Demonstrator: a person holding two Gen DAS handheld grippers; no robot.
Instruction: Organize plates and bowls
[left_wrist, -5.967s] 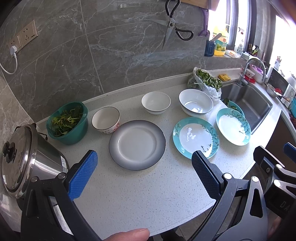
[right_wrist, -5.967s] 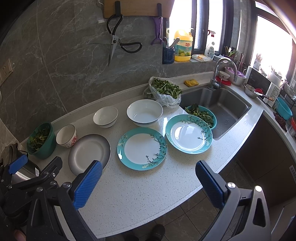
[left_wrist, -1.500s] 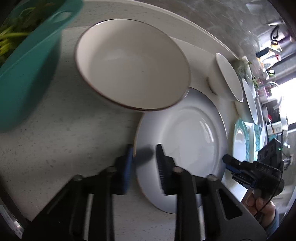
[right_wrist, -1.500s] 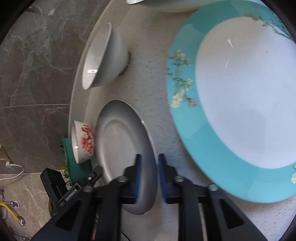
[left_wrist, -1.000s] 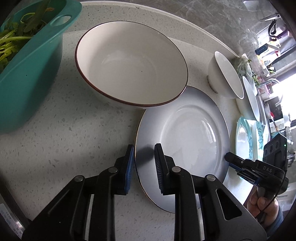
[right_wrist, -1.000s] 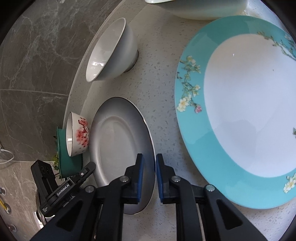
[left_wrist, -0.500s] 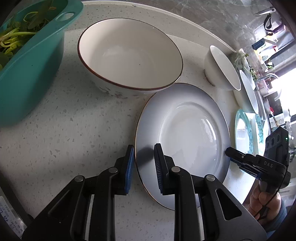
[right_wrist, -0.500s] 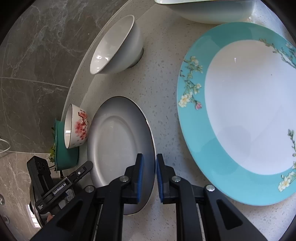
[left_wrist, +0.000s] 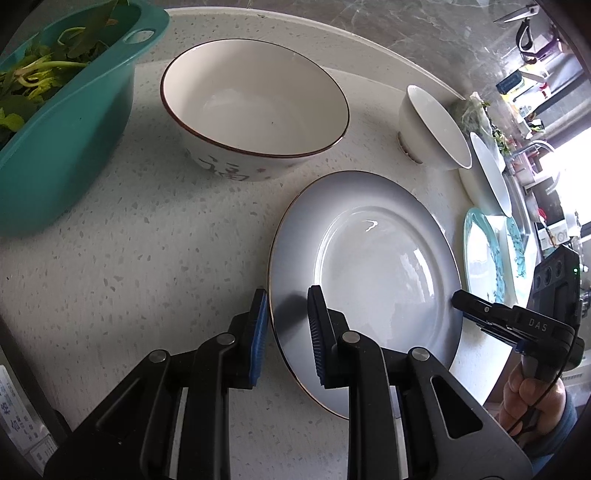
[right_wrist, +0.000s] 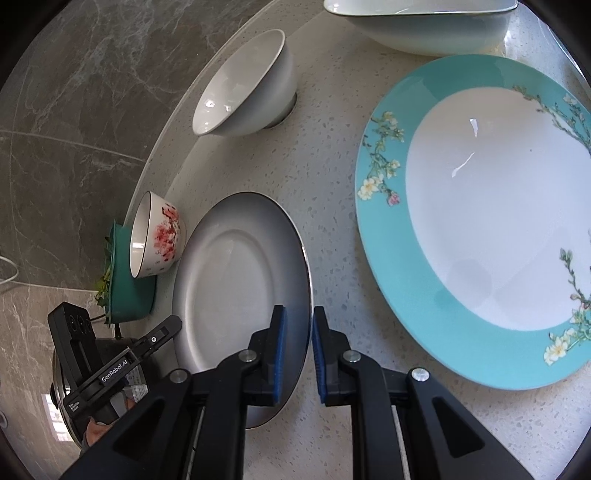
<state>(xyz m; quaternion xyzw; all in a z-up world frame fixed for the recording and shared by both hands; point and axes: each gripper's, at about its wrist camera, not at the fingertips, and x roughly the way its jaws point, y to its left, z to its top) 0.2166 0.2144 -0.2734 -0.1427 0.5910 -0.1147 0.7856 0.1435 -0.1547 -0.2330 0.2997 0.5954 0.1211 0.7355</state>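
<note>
Your speckled white worktop (left_wrist: 110, 266) carries everything here; the biggest dish in the right wrist view is the teal-rimmed plate (right_wrist: 476, 221) with a white centre and flowering sprigs, lying flat just right of the grey plate (left_wrist: 369, 273); that grey plate, white in the middle and shading to dark grey at a thin gold edge, lies between your two tools, and both are clamped on it; your left gripper (left_wrist: 286, 332) has its blue pads either side of the near-left rim, and your right gripper (right_wrist: 297, 341) pinches the opposite rim.

Behind the grey plate stands a cream bowl (left_wrist: 255, 107) with a brown rim and red blossoms outside, empty; beside it a teal basin (left_wrist: 62, 140) holds leafy greens; further along sits a small white bowl (right_wrist: 243, 85), empty, and a wide pale bowl (right_wrist: 424, 26) cut off by the top of the frame.

A metal pot (right_wrist: 62, 406) shows only in part behind your left tool; the far end of the counter is too small to read.
</note>
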